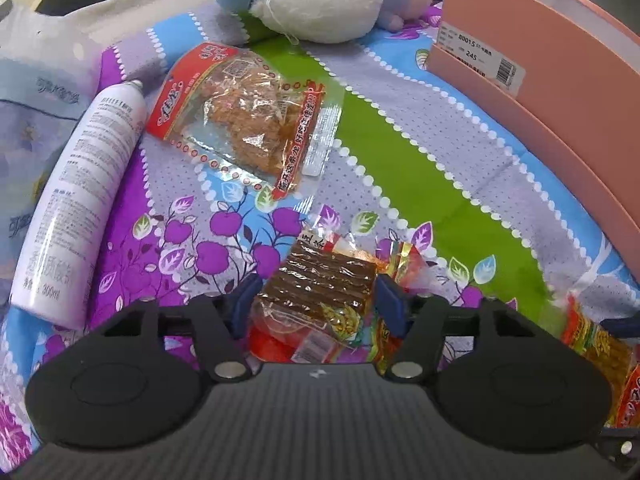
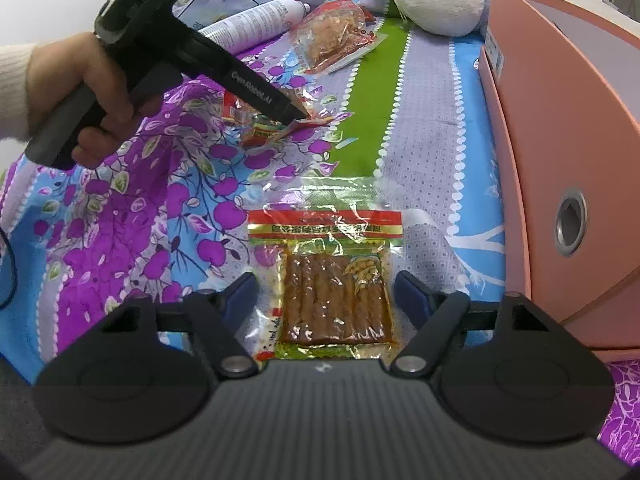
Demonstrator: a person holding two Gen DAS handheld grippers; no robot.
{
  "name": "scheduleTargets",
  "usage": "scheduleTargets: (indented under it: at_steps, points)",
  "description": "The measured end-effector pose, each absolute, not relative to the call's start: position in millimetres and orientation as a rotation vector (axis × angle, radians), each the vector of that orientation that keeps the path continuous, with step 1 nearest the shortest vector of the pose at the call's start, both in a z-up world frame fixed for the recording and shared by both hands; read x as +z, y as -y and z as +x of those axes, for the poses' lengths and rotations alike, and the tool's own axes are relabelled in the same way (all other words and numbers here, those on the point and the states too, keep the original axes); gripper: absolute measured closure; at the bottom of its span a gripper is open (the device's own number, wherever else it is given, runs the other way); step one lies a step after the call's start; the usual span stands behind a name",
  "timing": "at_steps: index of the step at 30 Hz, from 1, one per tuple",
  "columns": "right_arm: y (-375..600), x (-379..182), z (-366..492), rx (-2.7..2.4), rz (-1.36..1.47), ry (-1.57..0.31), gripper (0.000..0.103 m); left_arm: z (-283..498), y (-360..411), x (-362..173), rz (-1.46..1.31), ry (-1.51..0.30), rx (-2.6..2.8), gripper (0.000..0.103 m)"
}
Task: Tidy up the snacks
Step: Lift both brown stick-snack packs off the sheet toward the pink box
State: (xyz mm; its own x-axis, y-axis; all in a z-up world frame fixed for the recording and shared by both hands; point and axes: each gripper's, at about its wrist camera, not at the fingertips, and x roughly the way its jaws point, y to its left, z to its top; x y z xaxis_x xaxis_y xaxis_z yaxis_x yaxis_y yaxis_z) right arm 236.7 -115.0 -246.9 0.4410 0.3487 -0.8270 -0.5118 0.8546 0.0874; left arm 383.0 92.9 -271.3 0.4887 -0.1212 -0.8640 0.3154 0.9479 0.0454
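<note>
Clear plastic packet of brown ribbed snack strips [image 1: 320, 284] lies low centre of left wrist view on floral purple-blue cloth [image 1: 420, 160], flanked by left gripper [image 1: 316, 300], jaws half-wide, right pad touching packet edge, left pad apart; probably lining up pick.

Second like packet [image 2: 332, 292] low centre of right view between right gripper [image 2: 332, 292] jaws, wide, clear of it.

Pink cardboard box [image 2: 560, 120], right edge, likely destination.
</note>
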Motion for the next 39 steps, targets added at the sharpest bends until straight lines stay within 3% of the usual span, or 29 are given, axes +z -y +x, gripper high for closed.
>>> scheduleTargets:
  at_steps: [3,6,10,11,28,33,35,37,39]
  points:
    - [114,-243,236,0.538,-0.195,-0.971,0.037,375,-92,-266,0.203,-1.028,-0.253,0.04]
    - [118,-236,236,0.526,-0.186,-0.959,0.051,362,-92,-259,0.173,-1.023,-0.236,0.04]
    - [122,-233,235,0.519,-0.182,-0.961,0.052,340,-95,-248,0.093,-1.015,-0.201,0.042]
    - [123,-232,233,0.52,-0.179,-0.961,0.052,335,-97,-246,0.069,-1.015,-0.189,0.046]
    - [144,-216,189,0.498,-0.11,-0.925,0.052,197,-91,-221,-0.234,-0.968,0.042,0.047]
    - [149,-226,181,0.48,-0.113,-0.928,0.049,173,-84,-228,-0.258,-1.0,0.062,0.046]
    - [151,-229,178,0.476,-0.112,-0.935,0.038,167,-83,-232,-0.266,-1.016,0.065,0.046]
    - [155,-230,173,0.478,-0.107,-0.935,0.032,161,-84,-234,-0.273,-1.026,0.05,0.04]
    - [160,-229,167,0.496,-0.102,-0.923,0.028,156,-85,-233,-0.273,-1.019,0.039,0.027]
